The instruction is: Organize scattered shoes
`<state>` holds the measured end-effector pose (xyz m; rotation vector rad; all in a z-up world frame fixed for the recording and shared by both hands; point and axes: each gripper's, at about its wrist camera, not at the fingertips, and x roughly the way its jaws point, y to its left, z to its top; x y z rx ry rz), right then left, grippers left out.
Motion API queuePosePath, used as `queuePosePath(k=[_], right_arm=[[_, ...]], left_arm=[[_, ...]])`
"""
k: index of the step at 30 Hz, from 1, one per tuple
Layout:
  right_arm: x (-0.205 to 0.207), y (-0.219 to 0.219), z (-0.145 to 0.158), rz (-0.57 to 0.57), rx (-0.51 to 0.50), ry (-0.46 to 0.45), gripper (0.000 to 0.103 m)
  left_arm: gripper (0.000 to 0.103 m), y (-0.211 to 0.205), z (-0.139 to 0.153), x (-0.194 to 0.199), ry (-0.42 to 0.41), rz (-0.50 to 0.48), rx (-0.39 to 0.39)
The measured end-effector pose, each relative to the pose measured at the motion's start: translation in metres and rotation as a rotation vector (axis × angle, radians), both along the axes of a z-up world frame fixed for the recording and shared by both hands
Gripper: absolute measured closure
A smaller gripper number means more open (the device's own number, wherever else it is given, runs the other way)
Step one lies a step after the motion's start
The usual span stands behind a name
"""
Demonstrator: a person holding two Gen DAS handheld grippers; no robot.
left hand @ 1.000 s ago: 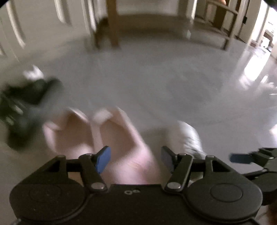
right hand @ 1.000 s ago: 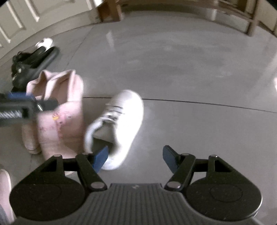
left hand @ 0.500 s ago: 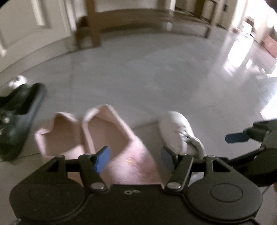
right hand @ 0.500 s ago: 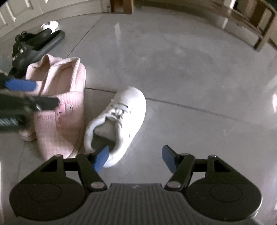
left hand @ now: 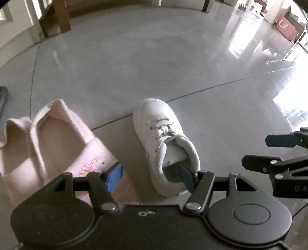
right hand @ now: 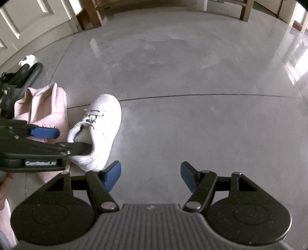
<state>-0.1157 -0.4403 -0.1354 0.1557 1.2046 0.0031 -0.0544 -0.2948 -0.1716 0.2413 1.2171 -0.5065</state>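
Note:
A white sneaker (left hand: 159,134) lies on the grey floor, toe pointing away; it also shows in the right wrist view (right hand: 100,132). My left gripper (left hand: 150,178) is open, with its right finger inside the sneaker's heel opening and its left finger outside over the gap toward the slippers. Two pink slippers (left hand: 57,142) lie side by side left of the sneaker, also in the right wrist view (right hand: 44,107). My right gripper (right hand: 151,176) is open and empty, over bare floor to the right of the sneaker.
Black sandals (right hand: 17,82) and a small white shoe (right hand: 28,59) lie at far left by the wall. A wooden bench (right hand: 92,13) stands at the back. Bright sunlit floor (left hand: 269,57) stretches to the right.
My left gripper moved right from over the pink slippers to the white sneaker, its right finger now in the heel opening. The right gripper shifted right, off the sneaker.

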Motion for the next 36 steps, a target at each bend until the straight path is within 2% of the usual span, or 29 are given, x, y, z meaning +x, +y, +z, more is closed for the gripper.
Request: queuePosePath(k=[1,2,4,5,7,10,11,14,15,17,21,22,23,24,26,27,29,30,31,35,36], right_arm=[[0.000,0.000,0.000,0.002,0.006,-0.001,0.032],[0.000,0.000,0.000,0.005,0.014,-0.004,0.031],[-0.001,-0.001,-0.001,0.011,0.024,-0.009,0.031],[-0.002,-0.002,-0.001,0.009,0.026,-0.010,0.031],[-0.001,-0.004,-0.003,-0.001,0.032,-0.009,0.031],[-0.001,-0.008,-0.005,-0.027,0.041,-0.013,0.031],[-0.001,-0.009,-0.005,-0.037,0.045,-0.017,0.031],[-0.001,-0.013,-0.003,-0.060,0.060,-0.031,0.031],[-0.001,-0.014,-0.002,-0.064,0.061,-0.035,0.031],[-0.001,-0.015,-0.001,-0.073,0.063,-0.044,0.031],[0.000,-0.015,-0.001,-0.081,0.077,-0.048,0.031],[0.000,-0.014,-0.001,-0.078,0.078,-0.047,0.031],[0.000,-0.013,-0.001,-0.077,0.077,-0.048,0.031],[0.000,-0.013,-0.001,-0.079,0.076,-0.046,0.031],[-0.002,-0.016,-0.002,-0.086,0.078,-0.041,0.031],[-0.003,-0.017,-0.002,-0.095,0.084,-0.035,0.031],[-0.005,-0.017,-0.003,-0.104,0.089,-0.027,0.031],[-0.006,-0.017,-0.003,-0.107,0.090,-0.023,0.031],[-0.006,-0.016,-0.004,-0.106,0.088,-0.021,0.031],[-0.007,-0.011,-0.002,-0.082,0.081,-0.023,0.031],[-0.007,-0.011,-0.001,-0.077,0.082,-0.024,0.031]], left_arm=[[0.044,-0.001,-0.002,0.001,-0.001,-0.012,0.006],[0.050,-0.005,-0.009,0.003,-0.004,-0.048,0.040],[0.082,-0.006,-0.013,0.006,0.007,-0.088,0.044],[0.084,-0.007,-0.013,0.007,0.014,-0.133,0.027],[0.089,-0.015,-0.011,0.003,-0.066,-0.256,0.091],[0.090,-0.023,-0.008,-0.002,-0.135,-0.457,0.156],[0.090,-0.024,-0.005,-0.003,-0.168,-0.575,0.185],[0.091,-0.024,0.000,0.002,-0.190,-0.795,0.245],[0.091,-0.025,0.001,0.003,-0.190,-0.812,0.246],[0.091,-0.024,0.011,0.014,-0.204,-1.026,0.250],[0.092,-0.030,0.021,0.026,-0.295,-1.240,0.274],[0.092,-0.034,0.022,0.030,-0.342,-1.334,0.288],[0.093,-0.038,0.021,0.032,-0.393,-1.422,0.316],[0.094,-0.039,0.020,0.030,-0.405,-1.441,0.328],[0.094,-0.043,0.008,0.028,-0.511,-1.624,0.449],[0.090,-0.043,0.004,0.030,-0.512,-1.683,0.489],[0.071,-0.043,-0.005,0.033,-0.527,-1.740,0.556],[0.045,-0.044,-0.014,0.036,-0.612,-1.733,0.614],[0.039,-0.044,-0.023,0.040,-0.691,-1.722,0.665],[0.039,-0.037,-0.011,0.049,-0.721,-1.629,0.578],[0.039,-0.035,0.003,0.058,-0.675,-1.510,0.500]])
